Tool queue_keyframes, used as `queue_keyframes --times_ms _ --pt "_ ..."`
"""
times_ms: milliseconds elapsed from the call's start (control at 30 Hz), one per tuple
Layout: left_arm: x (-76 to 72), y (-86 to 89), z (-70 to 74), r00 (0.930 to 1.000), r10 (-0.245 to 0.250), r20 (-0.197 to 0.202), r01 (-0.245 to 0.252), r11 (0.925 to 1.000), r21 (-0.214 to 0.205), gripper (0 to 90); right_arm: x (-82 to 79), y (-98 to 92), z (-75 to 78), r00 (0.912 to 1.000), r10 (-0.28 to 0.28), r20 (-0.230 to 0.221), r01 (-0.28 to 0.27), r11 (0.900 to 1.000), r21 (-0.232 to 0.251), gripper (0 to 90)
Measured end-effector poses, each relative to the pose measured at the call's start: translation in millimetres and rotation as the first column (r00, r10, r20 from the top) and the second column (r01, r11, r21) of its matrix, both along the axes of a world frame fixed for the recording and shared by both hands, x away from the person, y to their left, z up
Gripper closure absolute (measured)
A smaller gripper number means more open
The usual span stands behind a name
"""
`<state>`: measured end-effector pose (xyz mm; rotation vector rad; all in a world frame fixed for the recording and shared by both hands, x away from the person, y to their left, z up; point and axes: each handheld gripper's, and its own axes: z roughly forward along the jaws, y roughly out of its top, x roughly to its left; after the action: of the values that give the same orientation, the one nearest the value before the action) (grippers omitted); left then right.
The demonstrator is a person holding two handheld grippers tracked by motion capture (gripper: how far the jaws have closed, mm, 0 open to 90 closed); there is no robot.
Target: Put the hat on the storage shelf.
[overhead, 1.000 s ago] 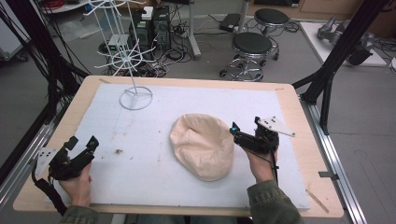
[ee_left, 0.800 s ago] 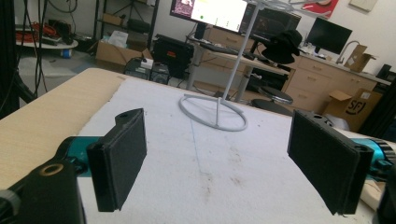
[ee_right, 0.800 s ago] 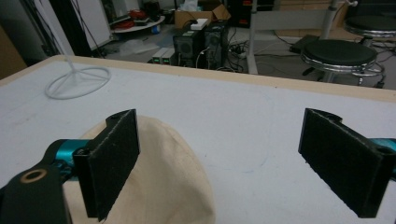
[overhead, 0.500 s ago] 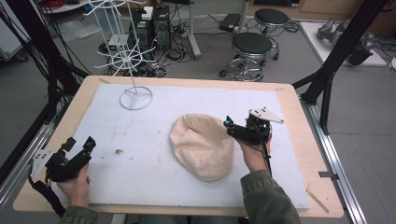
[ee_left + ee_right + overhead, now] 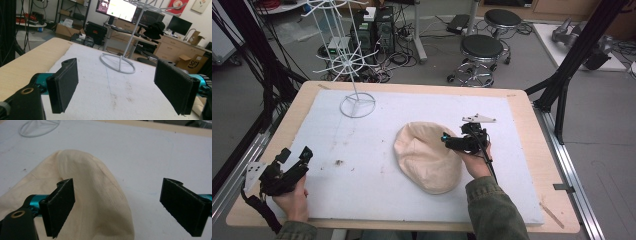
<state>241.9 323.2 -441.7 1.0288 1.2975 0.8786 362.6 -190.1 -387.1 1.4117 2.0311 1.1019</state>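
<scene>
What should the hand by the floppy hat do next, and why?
Probably lower the right gripper a little and close it on the cream hat. Its jaws are open and hold nothing, with the hat's edge right between them. The left gripper is open too, far off near the table corner.

The left gripper (image 5: 294,156) was held low at the near left, its jaws spread wide and pointing forward and to the right. The right gripper (image 5: 445,138) was held farther forward at the right, its jaws also spread wide, pointing leftward. Both forearms entered from the near edge.
</scene>
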Motion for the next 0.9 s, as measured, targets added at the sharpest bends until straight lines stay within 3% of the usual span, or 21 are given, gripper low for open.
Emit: queue_keyframes --times_ms 200,267,333,400,433,700,833,900 --pt "0.4 0.7 -0.9 0.9996 0.023 -0.014 -0.023 0.9997 -0.002 19.8 1.0 1.7 -4.4 0.9985 -0.019 -0.051 0.017 0.9994 -0.030 11.8" --pt "0.5 1.2 -1.5 0.9993 0.030 -0.022 -0.030 0.9995 -0.007 19.8 2.0 3.0 -7.3 0.9963 -0.018 -0.084 0.015 0.9993 -0.034 11.8" --pt "0.4 1.6 -1.5 0.9993 0.033 -0.018 -0.033 0.9994 -0.012 19.8 4.2 4.4 -12.6 0.9886 -0.030 -0.148 0.023 0.9986 -0.048 12.1" --pt "-0.1 2.0 -1.4 0.9992 0.036 -0.017 -0.036 0.9993 -0.012 19.8 4.9 4.5 -13.9 0.9863 -0.035 -0.161 0.026 0.9982 -0.054 12.0" --pt "-0.3 2.7 -1.4 0.9992 0.035 -0.017 -0.035 0.9993 -0.015 19.8 7.4 5.7 -19.7 0.9753 -0.059 -0.213 0.041 0.9954 -0.086 12.1" --pt "0.1 3.2 -1.6 0.9988 0.045 -0.020 -0.045 0.9988 -0.017 19.8 8.8 9.1 -28.3 0.9529 -0.058 -0.298 0.026 0.9936 -0.110 12.1" --pt "0.4 3.0 -1.7 0.9990 0.039 -0.020 -0.039 0.9990 -0.019 19.9 10.3 8.8 -33.0 0.9275 -0.079 -0.366 0.031 0.9904 -0.134 16.7" --pt "1.6 2.9 -2.3 0.9995 0.021 -0.023 -0.021 0.9995 -0.024 20.1 11.8 7.6 -34.7 0.9102 -0.103 -0.401 0.063 0.9918 -0.111 17.2"
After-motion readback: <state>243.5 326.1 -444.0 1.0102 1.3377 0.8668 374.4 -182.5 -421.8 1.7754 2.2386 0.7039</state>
